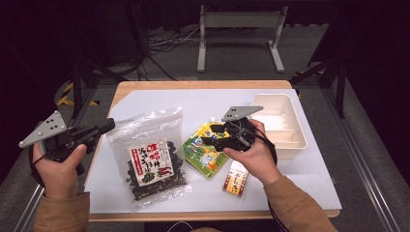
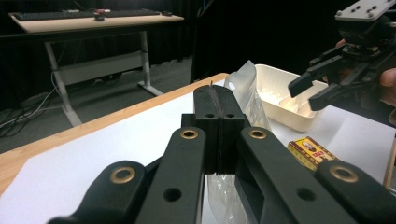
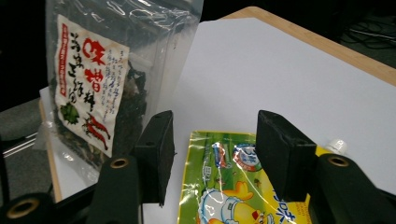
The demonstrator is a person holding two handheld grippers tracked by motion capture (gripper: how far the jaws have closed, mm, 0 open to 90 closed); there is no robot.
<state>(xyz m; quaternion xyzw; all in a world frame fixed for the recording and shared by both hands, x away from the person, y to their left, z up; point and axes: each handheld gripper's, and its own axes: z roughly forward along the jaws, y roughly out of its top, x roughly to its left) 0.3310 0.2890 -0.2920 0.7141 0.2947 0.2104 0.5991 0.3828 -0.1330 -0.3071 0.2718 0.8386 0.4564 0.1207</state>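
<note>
A clear bag of dark dried seaweed point(image 1: 152, 159) with a red and white label lies left of centre on the white sheet. My left gripper point(image 1: 107, 125) hovers at the bag's upper left corner. Its jaws point(image 2: 215, 100) are pressed shut with nothing seen between them, and the bag's top point(image 2: 245, 88) rises just behind them. A yellow-green pouch point(image 1: 205, 152) with a duck picture lies at the centre. My right gripper point(image 1: 216, 137) hangs just above it, open, and the pouch point(image 3: 233, 186) shows in the gap between the jaws point(image 3: 212, 140).
A white plastic tray point(image 1: 283, 140) stands at the right of the sheet. A small red and yellow box point(image 1: 236, 178) lies near the front, under the right hand. The table's wooden edge point(image 1: 193, 85) borders the sheet. Desk legs and cables stand behind.
</note>
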